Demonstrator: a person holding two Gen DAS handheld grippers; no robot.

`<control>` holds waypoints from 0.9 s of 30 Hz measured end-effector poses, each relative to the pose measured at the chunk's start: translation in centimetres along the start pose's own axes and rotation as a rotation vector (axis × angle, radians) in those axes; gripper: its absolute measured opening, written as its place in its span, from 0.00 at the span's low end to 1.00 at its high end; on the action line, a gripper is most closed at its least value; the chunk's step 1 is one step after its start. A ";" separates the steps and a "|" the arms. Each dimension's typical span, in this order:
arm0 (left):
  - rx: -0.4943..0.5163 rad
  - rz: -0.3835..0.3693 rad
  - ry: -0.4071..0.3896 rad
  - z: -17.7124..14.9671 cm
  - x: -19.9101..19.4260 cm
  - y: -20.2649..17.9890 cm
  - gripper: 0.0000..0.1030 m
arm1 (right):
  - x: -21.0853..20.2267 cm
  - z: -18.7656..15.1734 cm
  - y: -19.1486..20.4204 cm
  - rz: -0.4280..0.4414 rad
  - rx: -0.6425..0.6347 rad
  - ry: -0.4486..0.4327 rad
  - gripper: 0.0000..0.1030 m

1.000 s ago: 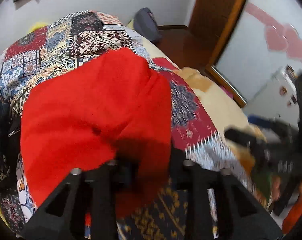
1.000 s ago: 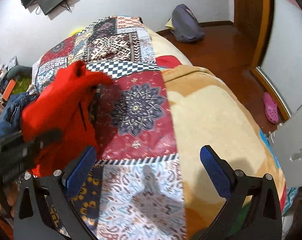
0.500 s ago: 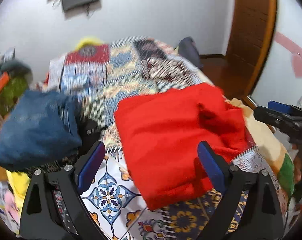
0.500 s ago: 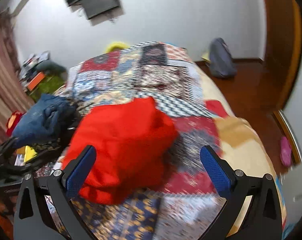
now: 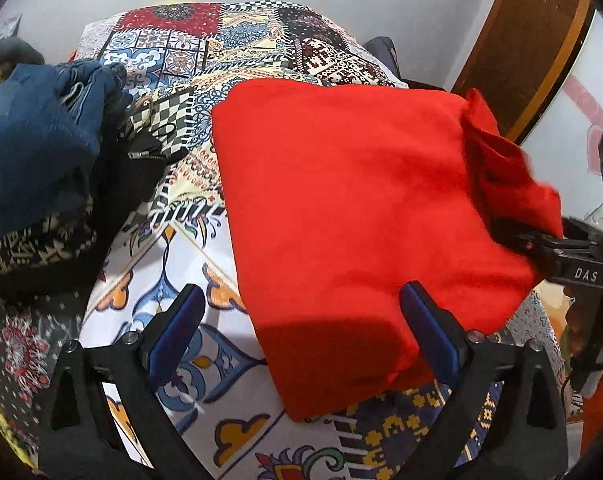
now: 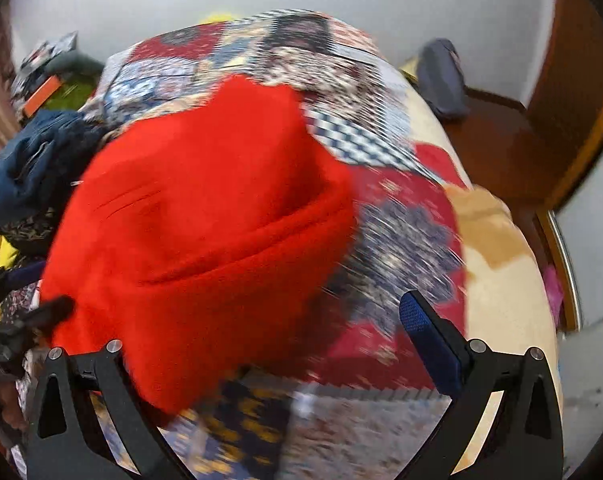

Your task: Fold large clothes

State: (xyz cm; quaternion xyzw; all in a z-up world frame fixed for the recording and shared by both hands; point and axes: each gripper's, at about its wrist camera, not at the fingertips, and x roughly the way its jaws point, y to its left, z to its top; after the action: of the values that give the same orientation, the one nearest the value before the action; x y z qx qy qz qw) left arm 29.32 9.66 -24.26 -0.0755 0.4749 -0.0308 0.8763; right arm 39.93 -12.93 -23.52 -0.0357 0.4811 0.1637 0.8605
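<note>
Both the left claw and right claw gaped empty; the folded red fleece garment wanted its bunched right corner smoothed flat.

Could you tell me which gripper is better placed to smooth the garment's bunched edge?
Probably right: the right gripper sits at the bunched edge of the red garment; the left gripper straddles the flat side.

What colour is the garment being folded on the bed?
Plain bright red garment, no pattern visible. It shows best in the left wrist view.
</note>
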 end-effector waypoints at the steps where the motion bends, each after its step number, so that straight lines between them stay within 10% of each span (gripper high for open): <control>1: 0.008 0.000 0.000 -0.2 -0.1 -0.2 0.96 | -0.3 -0.8 -1.6 0.011 0.037 -0.002 1.00; 12: 0.075 0.048 0.034 -2.0 -2.2 -1.1 0.96 | -1.2 -6.3 -8.2 -0.009 0.281 0.111 1.00; 17: 0.178 0.199 0.033 -3.0 -3.4 -1.3 0.96 | -4.1 -5.3 -7.3 0.042 0.256 0.043 1.00; 27: -0.012 0.085 -0.046 1.6 -5.8 2.1 0.96 | -2.6 -1.1 -3.1 0.171 0.157 -0.001 1.00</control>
State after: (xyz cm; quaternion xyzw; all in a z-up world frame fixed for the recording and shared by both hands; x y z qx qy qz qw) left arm 27.45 12.66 -18.98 -0.0611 0.4573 0.0109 0.8871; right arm 38.77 -16.71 -22.23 0.0733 0.4935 0.1984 0.8436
